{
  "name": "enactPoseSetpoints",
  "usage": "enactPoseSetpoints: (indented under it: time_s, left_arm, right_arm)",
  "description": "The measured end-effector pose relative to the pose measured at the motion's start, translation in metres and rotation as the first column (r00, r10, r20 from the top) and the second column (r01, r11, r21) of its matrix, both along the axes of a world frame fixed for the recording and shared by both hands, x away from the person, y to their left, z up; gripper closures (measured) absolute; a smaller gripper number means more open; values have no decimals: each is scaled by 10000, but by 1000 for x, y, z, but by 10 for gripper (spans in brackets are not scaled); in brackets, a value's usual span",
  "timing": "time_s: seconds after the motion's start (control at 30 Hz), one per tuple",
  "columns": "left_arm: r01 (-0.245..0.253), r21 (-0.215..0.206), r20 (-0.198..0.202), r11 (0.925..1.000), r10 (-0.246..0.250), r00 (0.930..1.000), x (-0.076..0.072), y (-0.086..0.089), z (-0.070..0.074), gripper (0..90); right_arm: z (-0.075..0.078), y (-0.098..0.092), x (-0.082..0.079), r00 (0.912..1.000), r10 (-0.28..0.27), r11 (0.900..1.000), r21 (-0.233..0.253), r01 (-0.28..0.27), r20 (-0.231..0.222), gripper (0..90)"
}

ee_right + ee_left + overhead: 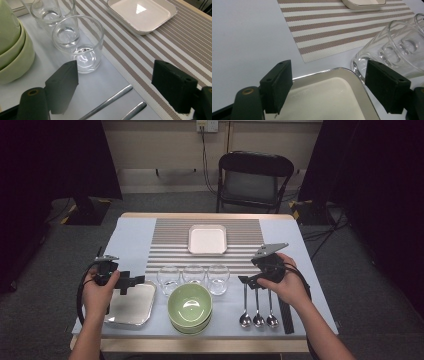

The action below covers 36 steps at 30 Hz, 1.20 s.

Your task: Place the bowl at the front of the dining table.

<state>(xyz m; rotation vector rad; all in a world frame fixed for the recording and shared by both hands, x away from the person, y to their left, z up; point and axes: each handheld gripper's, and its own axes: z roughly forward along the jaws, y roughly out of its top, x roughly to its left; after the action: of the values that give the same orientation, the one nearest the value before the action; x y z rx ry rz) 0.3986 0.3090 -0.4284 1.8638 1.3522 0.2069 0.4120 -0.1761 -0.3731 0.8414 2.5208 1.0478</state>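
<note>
My left gripper (131,282) is open, held in a hand just above the far edge of a shiny metal tray (132,307). In the left gripper view its jaws (329,75) frame the tray's rim (342,71), with a clear glass (397,47) close on the right. My right gripper (247,280) is open over the handles of three spoons (258,317). The right gripper view has its jaws (115,72) apart above two spoon handles (107,102), with the nearest glass (80,45) just beyond the left jaw. Nothing is held.
Three glasses (193,274) stand in a row behind stacked green bowls (190,306). A white square plate (207,239) sits on the striped placemat (170,240). A black strip (286,317) lies right of the spoons. A chair (255,180) stands beyond the table.
</note>
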Motion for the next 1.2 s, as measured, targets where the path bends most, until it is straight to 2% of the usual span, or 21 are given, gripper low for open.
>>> enactPoseSetpoints:
  time_s: [0.43, 0.67, 1.2]
  left_arm:
    - [0, -51, 44, 10000, 0, 10000, -1, 3, 1, 222]
    - [157, 12, 31, 9999, -157, 9999, -1, 1, 1, 220]
    - [155, 4, 31, 9999, -155, 9999, -2, 1, 1, 220]
  right_arm:
    - [10, 11, 1, 9999, 162, 9998, 67, -162, -43, 209]
    - [15, 21, 0, 9990, 445, 9989, 160, -446, 30, 209]
    - [24, 46, -2, 9954, 955, 9953, 150, -956, 62, 210]
